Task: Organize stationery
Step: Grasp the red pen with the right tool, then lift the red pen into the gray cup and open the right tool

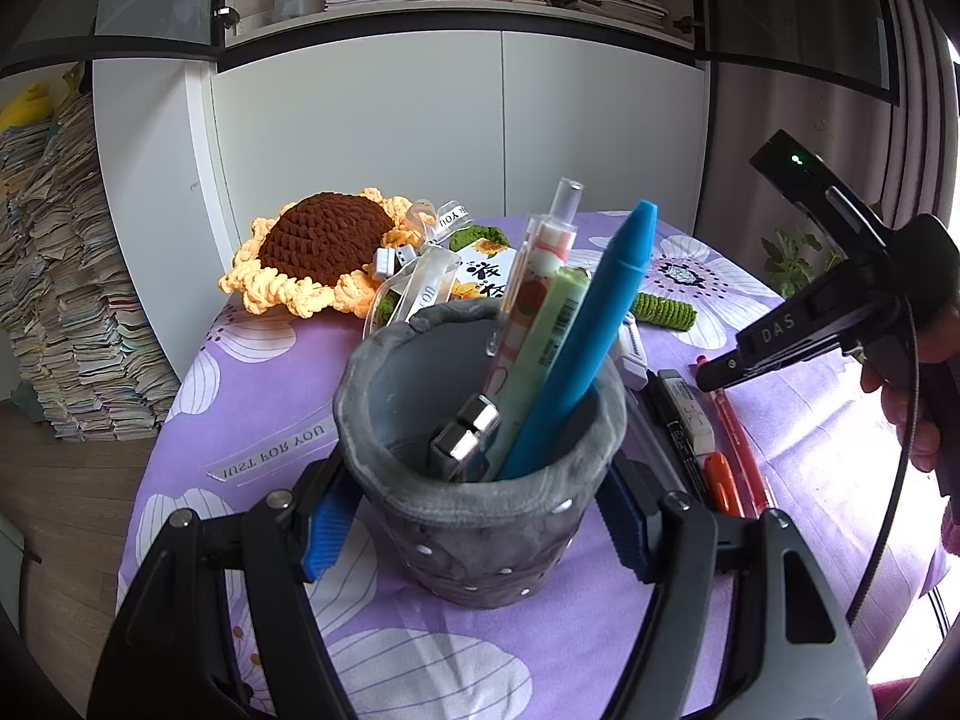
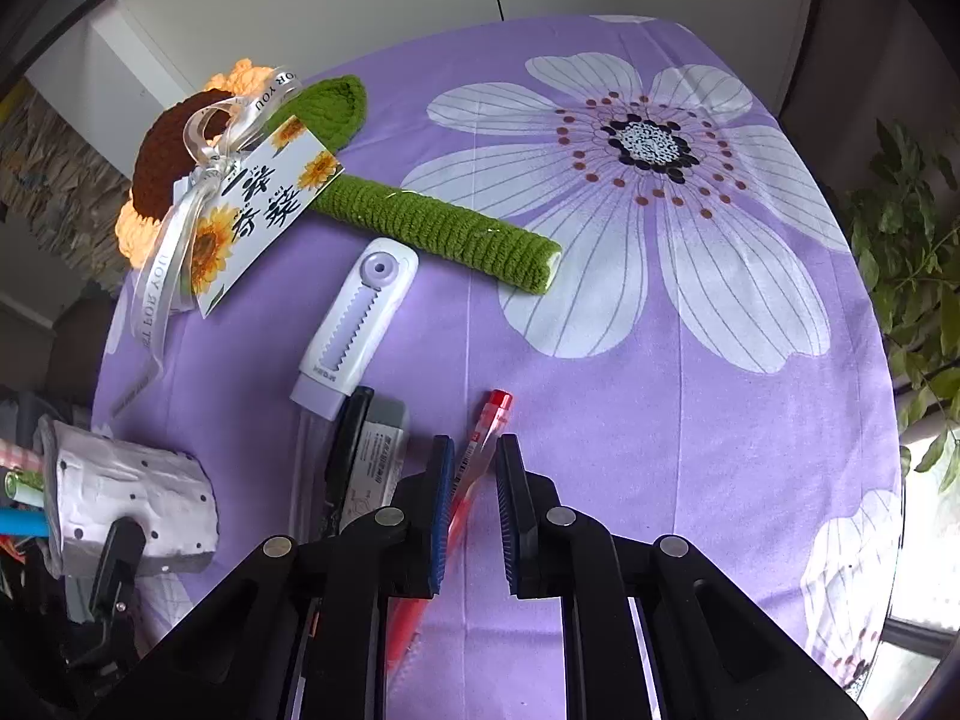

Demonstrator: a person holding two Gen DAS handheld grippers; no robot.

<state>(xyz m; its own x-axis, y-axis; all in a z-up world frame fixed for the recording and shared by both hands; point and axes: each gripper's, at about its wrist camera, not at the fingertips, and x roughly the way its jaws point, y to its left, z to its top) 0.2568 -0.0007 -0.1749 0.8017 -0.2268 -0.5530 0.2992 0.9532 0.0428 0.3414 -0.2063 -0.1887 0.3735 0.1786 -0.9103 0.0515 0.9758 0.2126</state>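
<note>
My left gripper (image 1: 474, 522) is shut on a grey fabric pen cup (image 1: 480, 534), its blue pads pressing both sides. In the cup stand a blue pen (image 1: 594, 336), a green pen (image 1: 552, 348), a clear pink pen (image 1: 540, 264) and a metal-capped item (image 1: 465, 432). My right gripper (image 2: 474, 444) points steeply down and is shut on a red pen (image 2: 489, 420) near its capped end. The pen slants between the pads, and its length lies along the cloth (image 1: 735, 432). In the right wrist view the cup (image 2: 138, 492) is at the lower left.
Left of the red pen lie a black marker (image 2: 348, 456), a white and lilac correction tape (image 2: 360, 324) and an orange pen (image 1: 720, 480). A crochet sunflower (image 1: 324, 246) with a green stem (image 2: 444, 228) and a card (image 2: 264, 210) lies behind. A plant (image 2: 918, 252) stands past the round table's right edge.
</note>
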